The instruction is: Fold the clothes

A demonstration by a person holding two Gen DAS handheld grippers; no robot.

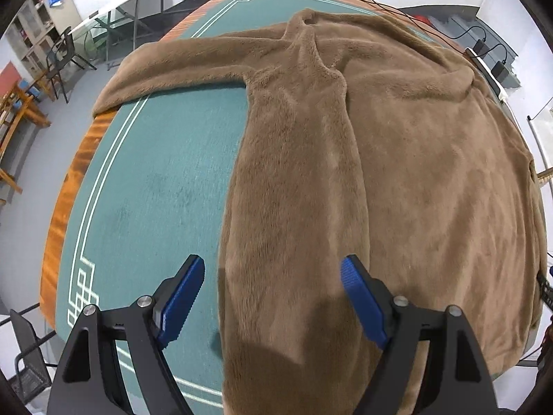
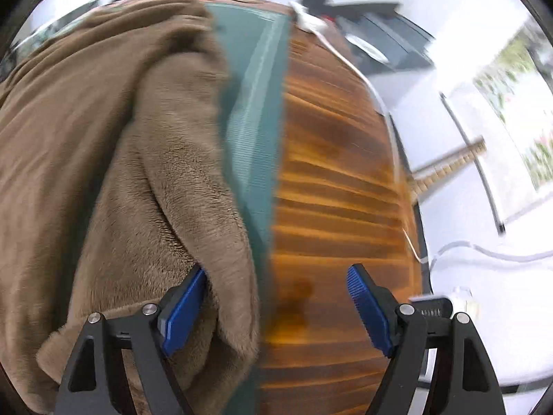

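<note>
A green mat covers the wooden tabletop (image 2: 338, 180), with a brown fleece garment (image 1: 397, 173) spread across frame centre and right.
Left hand-held gripper (image 1: 273, 297) and right hand-held gripper (image 2: 276, 307) hover spread, empty, apparently positioning for a fold.

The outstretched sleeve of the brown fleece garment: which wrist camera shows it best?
The left wrist view: the outstretched sleeve lies sharp and whole across the green mat, reaching the table's edge. The right wrist view, blurred, shows only a folded edge of the brown fleece garment.
</note>
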